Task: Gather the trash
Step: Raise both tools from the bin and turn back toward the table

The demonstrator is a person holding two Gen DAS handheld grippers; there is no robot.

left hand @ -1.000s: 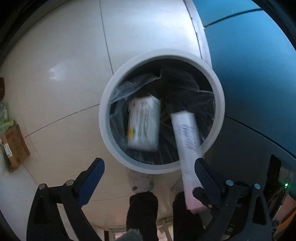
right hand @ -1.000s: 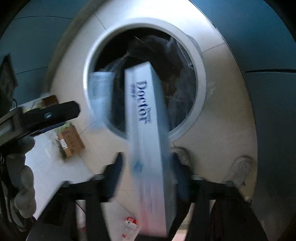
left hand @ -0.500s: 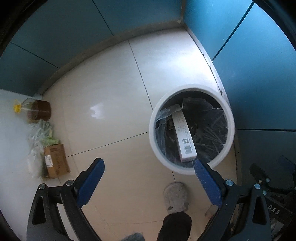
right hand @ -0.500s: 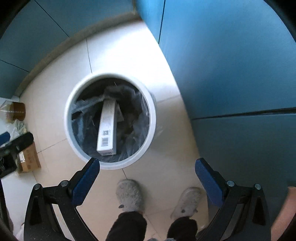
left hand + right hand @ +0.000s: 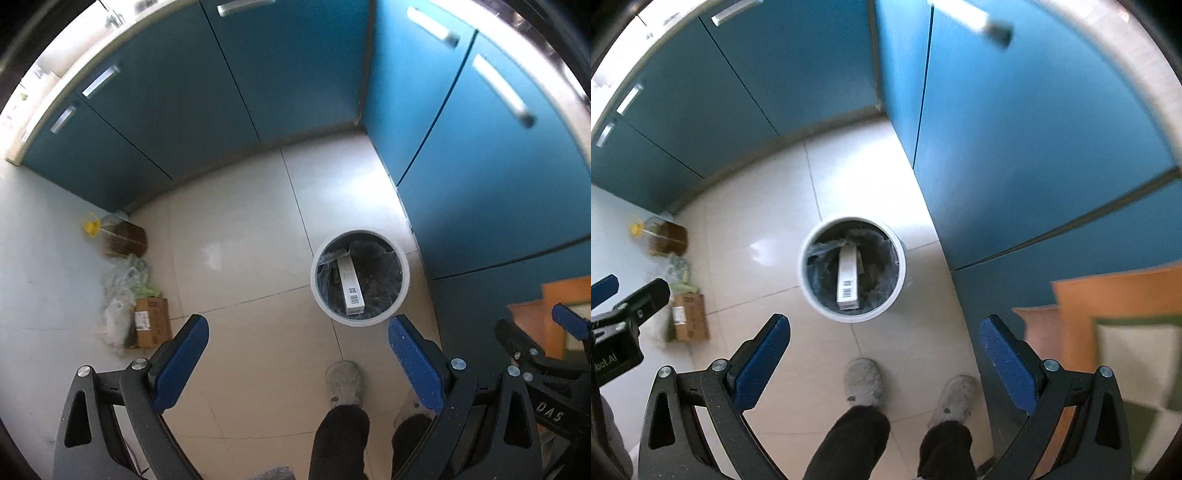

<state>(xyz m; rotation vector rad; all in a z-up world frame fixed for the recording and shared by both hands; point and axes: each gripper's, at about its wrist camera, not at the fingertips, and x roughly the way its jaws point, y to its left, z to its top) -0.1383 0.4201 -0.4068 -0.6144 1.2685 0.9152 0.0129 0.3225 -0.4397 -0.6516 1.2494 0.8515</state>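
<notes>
A round white trash bin [image 5: 404,275] [image 5: 901,266] with a dark liner stands on the tiled floor far below both grippers. A long white box [image 5: 351,284] [image 5: 847,280] with a barcode lies inside it, leaning across the liner. My left gripper [image 5: 297,363] is open with nothing between its blue pads. My right gripper [image 5: 884,363] is open just as wide and empty. The right gripper's blue tip [image 5: 570,325] also shows at the right edge of the left wrist view, and the left gripper's body [image 5: 631,306] at the left edge of the right wrist view.
Blue cabinets [image 5: 258,81] [image 5: 1034,129] line the corner behind and right of the bin. A cardboard box [image 5: 151,325] [image 5: 689,317], a plastic bag [image 5: 125,284] and an oil bottle [image 5: 118,236] sit on the floor at left. The person's slippered feet [image 5: 864,380] stand near the bin.
Two boxes dropped from the grippers into the bin; a second ago the right jaws still flanked the long white box. Both open grippers have since risen high above it, and the bin looks much smaller.
</notes>
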